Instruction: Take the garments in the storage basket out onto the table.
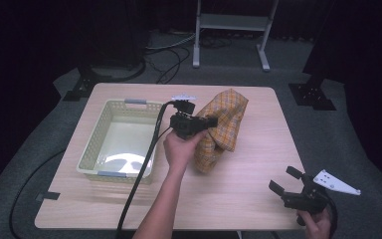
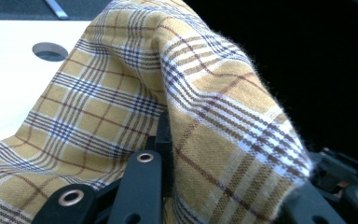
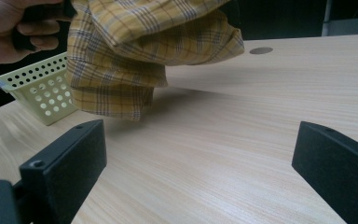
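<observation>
The left tool (image 1: pixel 212 121) pinches the plaid cloth (image 1: pixel 222 127), lifted mid-bench. The basket (image 1: pixel 95 144) lies just left of it. The right tool (image 1: pixel 284 181) rests spread at the bench's near right corner.

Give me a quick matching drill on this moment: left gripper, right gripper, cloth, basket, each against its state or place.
Things:
1. left gripper
2. right gripper
3. cloth
4. basket

States or places:
A. open, near the table's front right corner
B. empty, on the table's left side
C. shut on fabric
D. yellow plaid, lifted, hanging off the tabletop

Pairs: 1-C, 2-A, 3-D, 4-B
</observation>
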The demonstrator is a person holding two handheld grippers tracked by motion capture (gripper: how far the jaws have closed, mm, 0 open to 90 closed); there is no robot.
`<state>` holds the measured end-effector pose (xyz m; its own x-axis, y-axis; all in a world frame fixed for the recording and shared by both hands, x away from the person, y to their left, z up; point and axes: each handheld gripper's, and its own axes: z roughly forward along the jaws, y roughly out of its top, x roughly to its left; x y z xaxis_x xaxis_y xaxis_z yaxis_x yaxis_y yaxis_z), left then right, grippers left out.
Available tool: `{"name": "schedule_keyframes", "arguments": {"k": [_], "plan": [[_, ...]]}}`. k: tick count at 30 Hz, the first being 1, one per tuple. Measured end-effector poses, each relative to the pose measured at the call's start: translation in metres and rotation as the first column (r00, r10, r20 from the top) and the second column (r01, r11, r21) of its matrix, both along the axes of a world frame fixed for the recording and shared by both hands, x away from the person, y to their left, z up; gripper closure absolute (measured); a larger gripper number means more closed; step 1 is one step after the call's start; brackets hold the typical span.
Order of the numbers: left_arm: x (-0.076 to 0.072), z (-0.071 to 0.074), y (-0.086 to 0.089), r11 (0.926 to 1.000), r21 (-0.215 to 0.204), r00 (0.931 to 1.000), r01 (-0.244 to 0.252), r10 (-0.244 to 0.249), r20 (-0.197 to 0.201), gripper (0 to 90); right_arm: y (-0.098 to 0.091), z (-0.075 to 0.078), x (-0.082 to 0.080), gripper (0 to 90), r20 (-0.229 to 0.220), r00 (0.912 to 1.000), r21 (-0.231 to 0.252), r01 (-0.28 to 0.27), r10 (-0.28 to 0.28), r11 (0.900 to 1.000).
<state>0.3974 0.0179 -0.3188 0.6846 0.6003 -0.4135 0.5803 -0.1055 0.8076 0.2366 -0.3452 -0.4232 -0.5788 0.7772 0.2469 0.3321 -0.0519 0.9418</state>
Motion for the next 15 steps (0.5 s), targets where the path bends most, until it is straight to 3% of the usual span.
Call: {"name": "schedule_keyframes", "arguments": {"k": [15], "plan": [[0.006,-0.017,-0.017,0.9985,0.054,0.9996,0.004,-0.003,-0.029,72.4,-0.002,0.000,0.000,2.9,0.000,1.0000,0.003,0.001,-0.001,1.0000]]}}
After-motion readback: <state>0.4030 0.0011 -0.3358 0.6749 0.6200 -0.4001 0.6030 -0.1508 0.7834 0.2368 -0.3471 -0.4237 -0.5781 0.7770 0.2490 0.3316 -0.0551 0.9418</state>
